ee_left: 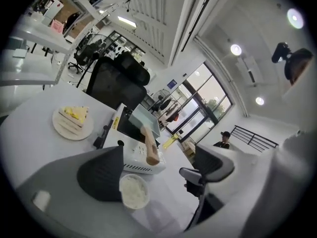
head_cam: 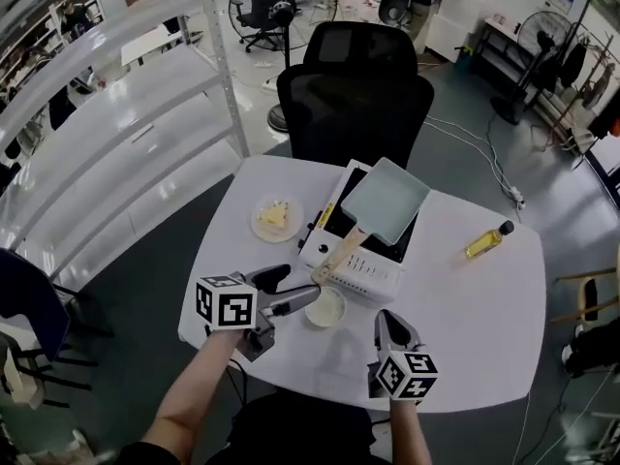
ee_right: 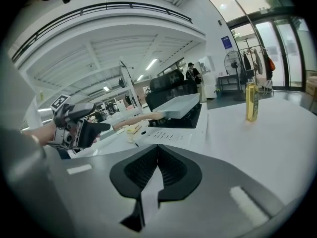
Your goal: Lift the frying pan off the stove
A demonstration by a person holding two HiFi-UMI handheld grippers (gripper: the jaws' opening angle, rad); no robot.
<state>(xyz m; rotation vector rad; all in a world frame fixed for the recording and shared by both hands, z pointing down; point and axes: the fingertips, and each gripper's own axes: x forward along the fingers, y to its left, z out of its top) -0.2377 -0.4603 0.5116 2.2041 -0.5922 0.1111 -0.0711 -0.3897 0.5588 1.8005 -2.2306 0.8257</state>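
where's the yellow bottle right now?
In the head view the yellow bottle stands on the right side of the white table, to the right of the stove and clear of it.

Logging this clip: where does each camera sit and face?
Head view: on the person's head, steeply down on the table, stove and frying pan; both forearms, left tool and right tool show.
Left gripper view: on the left tool, facing the pan's handle and a bowl; its open jaws show.
Right gripper view: on the right tool, low across the table toward the stove; shut jaws show.
Shared: all see the pan on the stove.
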